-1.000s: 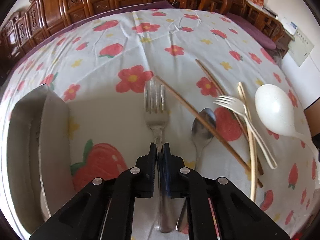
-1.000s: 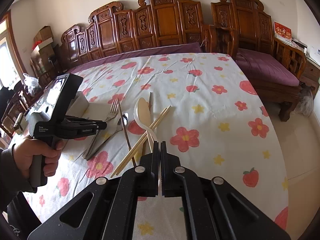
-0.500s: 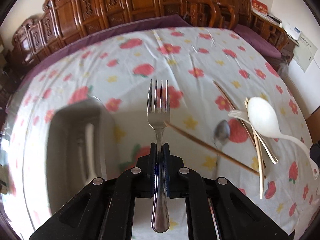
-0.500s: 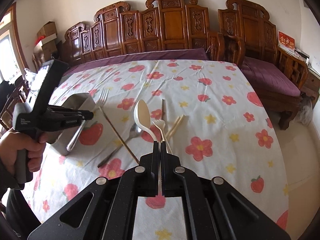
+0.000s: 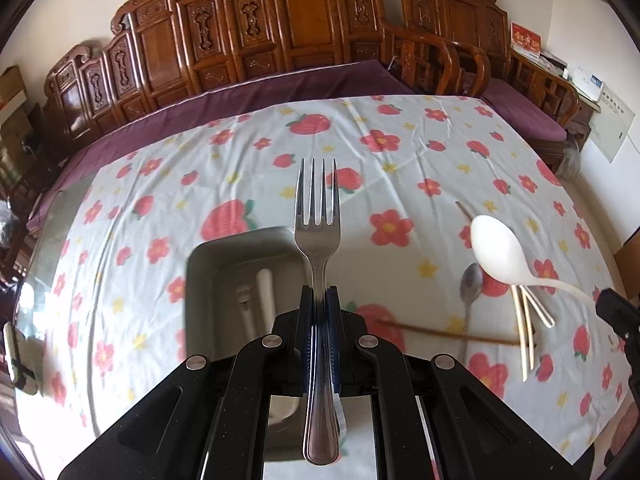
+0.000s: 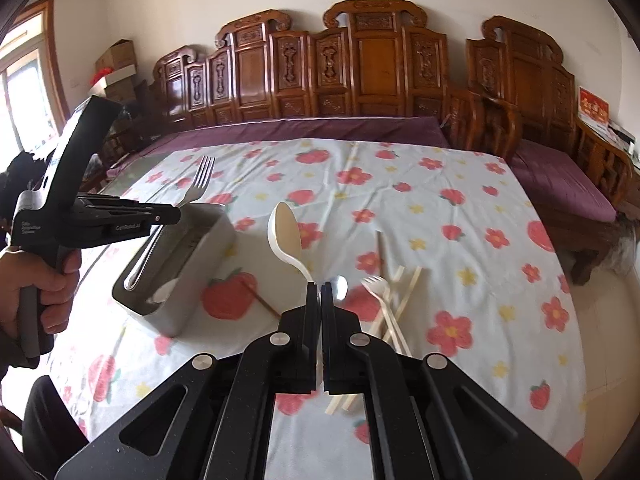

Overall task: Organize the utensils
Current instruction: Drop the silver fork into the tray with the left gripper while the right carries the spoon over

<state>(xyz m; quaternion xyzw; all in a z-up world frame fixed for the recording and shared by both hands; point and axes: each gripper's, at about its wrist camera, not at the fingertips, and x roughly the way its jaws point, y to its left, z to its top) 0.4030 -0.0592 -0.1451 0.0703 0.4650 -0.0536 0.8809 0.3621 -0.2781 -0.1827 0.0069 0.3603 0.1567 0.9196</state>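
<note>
The surface is covered by a white cloth printed with red flowers and strawberries. A grey bin rests on it, left of the right fingers. Beyond those fingers lie a metal spoon, a pale fork, light chopsticks and a brown chopstick.

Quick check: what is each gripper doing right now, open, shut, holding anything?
Left gripper: shut on the metal fork, held above the grey tray.
Right gripper: shut on the white spoon by its handle.
</note>
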